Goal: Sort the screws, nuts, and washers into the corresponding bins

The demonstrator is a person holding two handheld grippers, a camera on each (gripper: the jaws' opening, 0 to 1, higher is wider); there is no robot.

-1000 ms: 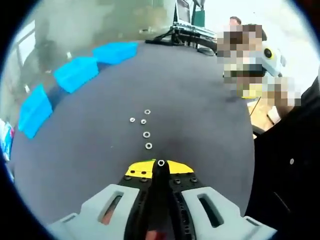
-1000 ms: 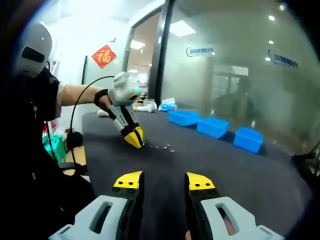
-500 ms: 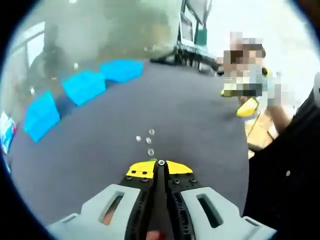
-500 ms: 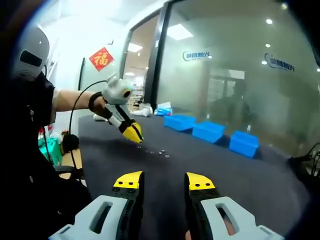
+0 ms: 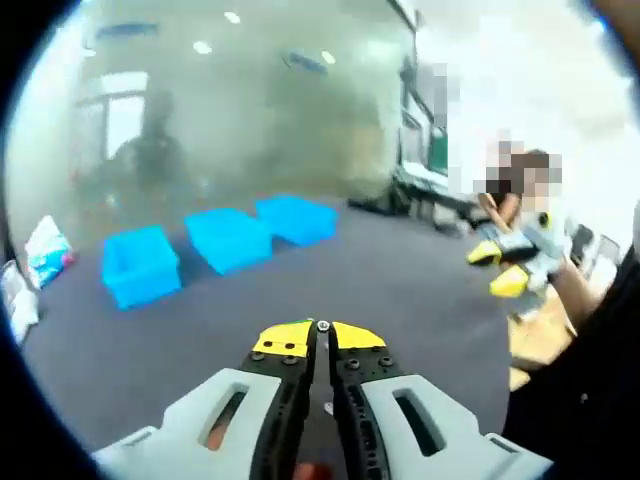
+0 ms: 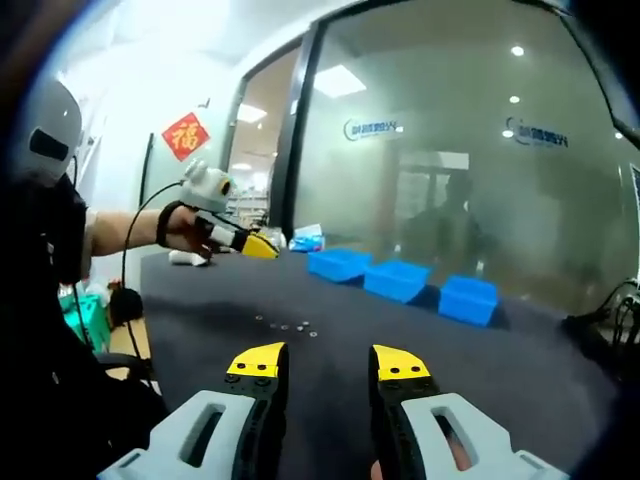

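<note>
In the left gripper view, the left hand-held gripper (image 5: 322, 335) rises from the bottom centre of the frame, its yellow-tipped jaws closed together on a small silver ring-shaped nut (image 5: 323, 326) pinched at the very tips. Beyond the tips, the dark grey counter (image 5: 400, 280) spreads across the middle of the frame. Three bright blue plastic bins (image 5: 228, 238) stand in a row at the left centre, near the counter's far edge, in front of a hazy glass wall. At the right edge of this view, the right hand-held gripper (image 5: 505, 268) shows as two yellow tips, blurred, held up by a person's arm.

In the right gripper view, the right hand-held gripper's own yellow-tipped jaws come up from the bottom centre, parted with a clear gap between them and nothing held. Just above them, in the middle of the frame, a short line of small silver washers and nuts (image 6: 285, 325) lies loose on the counter. The three blue bins sit at the centre right, well apart from those loose pieces. At the left centre, the left hand-held gripper is raised off the counter in a person's hand (image 6: 185, 225), its yellow tip pointing toward the bins. A red square sign (image 6: 185, 135) hangs on the white wall at the upper left.
</note>
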